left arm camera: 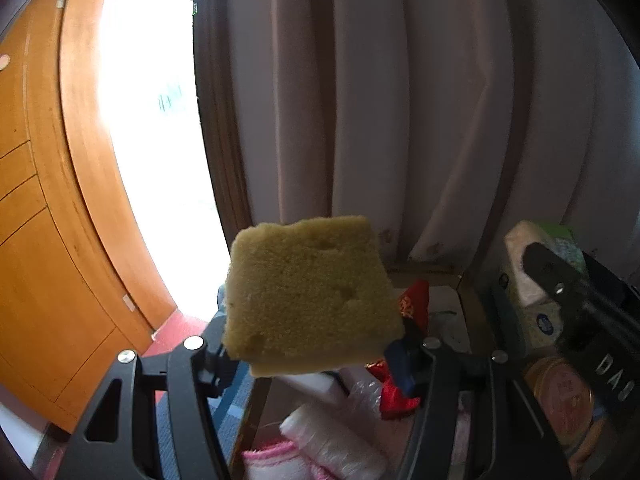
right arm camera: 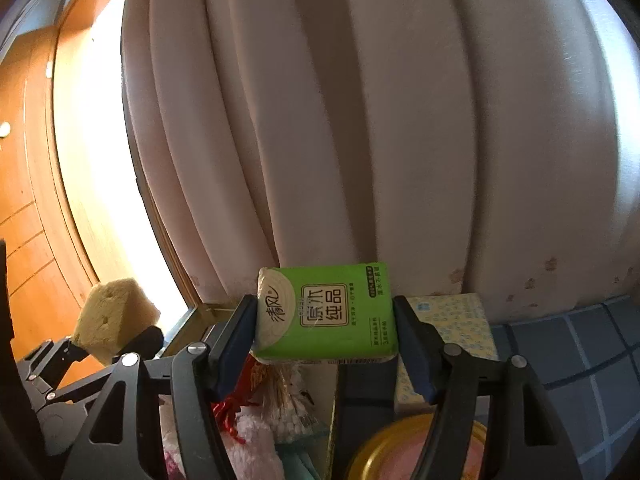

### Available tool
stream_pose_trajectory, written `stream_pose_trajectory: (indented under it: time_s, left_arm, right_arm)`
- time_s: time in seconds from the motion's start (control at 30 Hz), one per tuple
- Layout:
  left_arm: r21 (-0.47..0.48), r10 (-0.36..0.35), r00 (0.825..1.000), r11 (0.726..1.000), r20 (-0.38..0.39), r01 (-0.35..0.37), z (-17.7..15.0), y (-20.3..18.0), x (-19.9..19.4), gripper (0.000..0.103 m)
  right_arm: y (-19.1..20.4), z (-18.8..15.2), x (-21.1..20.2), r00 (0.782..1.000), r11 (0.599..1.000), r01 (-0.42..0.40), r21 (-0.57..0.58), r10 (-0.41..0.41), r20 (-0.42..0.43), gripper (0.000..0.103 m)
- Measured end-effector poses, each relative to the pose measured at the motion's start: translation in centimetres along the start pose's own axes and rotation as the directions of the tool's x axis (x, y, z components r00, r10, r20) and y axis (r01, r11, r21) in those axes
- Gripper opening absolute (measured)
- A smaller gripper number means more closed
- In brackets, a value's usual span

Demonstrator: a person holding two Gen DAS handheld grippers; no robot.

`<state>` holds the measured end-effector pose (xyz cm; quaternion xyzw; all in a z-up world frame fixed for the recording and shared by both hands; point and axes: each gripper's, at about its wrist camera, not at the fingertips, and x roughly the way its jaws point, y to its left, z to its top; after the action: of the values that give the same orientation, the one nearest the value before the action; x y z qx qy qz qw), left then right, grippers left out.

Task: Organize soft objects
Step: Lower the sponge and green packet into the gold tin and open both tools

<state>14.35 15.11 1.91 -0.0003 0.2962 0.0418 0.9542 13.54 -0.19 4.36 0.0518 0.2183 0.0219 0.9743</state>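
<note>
- Here the left gripper has its fingers clamped on a yellow sponge, held up in the air in front of the pale curtain
- The right gripper has its fingers clamped on the two short sides of a green tissue pack, also raised clear of the clutter
- Below the sponge lie a pink towel, a white plastic roll and a red pouch
- Behind the tissue pack rests a patterned tissue box, and a yellow round tin sits below it
- A wooden door stands at left
</note>
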Motion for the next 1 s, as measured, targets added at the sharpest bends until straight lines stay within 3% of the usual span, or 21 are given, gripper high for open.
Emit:
stream_pose_trajectory:
  time_s: [0.27, 0.63, 0.7, 0.77, 0.83, 0.93, 1.0]
  left_arm:
    - [0.025, 0.006, 0.985, 1.0, -0.173, -0.001, 1.0, -1.0, 4.8, 0.059]
    - [0.064, 0.046, 0.968, 0.997, -0.248, -0.032, 0.4, -1.0, 7.0, 0.061]
    - [0.08, 0.032, 0.959, 0.997, -0.281, -0.009, 0.0, -1.2, 7.3, 0.065]
    - [0.11, 0.03, 0.957, 0.994, -0.289, 0.002, -0.1, -1.7, 7.5, 0.079]
    - [0.156, 0.029, 0.961, 0.988, -0.276, 0.015, -0.4, -2.2, 7.0, 0.101]
    - [0.154, 0.009, 0.967, 0.988, -0.256, 0.031, -0.9, -2.5, 5.8, 0.102]
    - [0.129, -0.04, 0.961, 0.989, -0.274, 0.078, -1.2, -2.2, 5.1, 0.102]
  right_arm:
    - [1.0, 1.0, 4.4, 0.987, 1.0, -0.014, 0.025, 0.018, -0.158, 0.069]
    - [1.6, -0.1, 8.9, 0.942, 1.0, -0.015, 0.02, 0.02, -0.334, 0.069]
    - [2.2, -0.7, 9.2, 0.934, 1.0, -0.011, 0.01, 0.014, -0.358, 0.069]
    - [2.2, -1.1, 10.0, 0.923, 1.0, -0.02, 0.017, 0.025, -0.384, 0.07]
    - [2.3, -1.4, 10.1, 0.919, 0.999, -0.035, 0.032, 0.045, -0.391, 0.075]
    - [2.0, -1.4, 10.3, 0.896, 0.995, -0.071, 0.075, 0.097, -0.433, 0.085]
    - [1.8, -1.4, 10.0, 0.886, 0.988, -0.096, 0.122, 0.141, -0.441, 0.086]
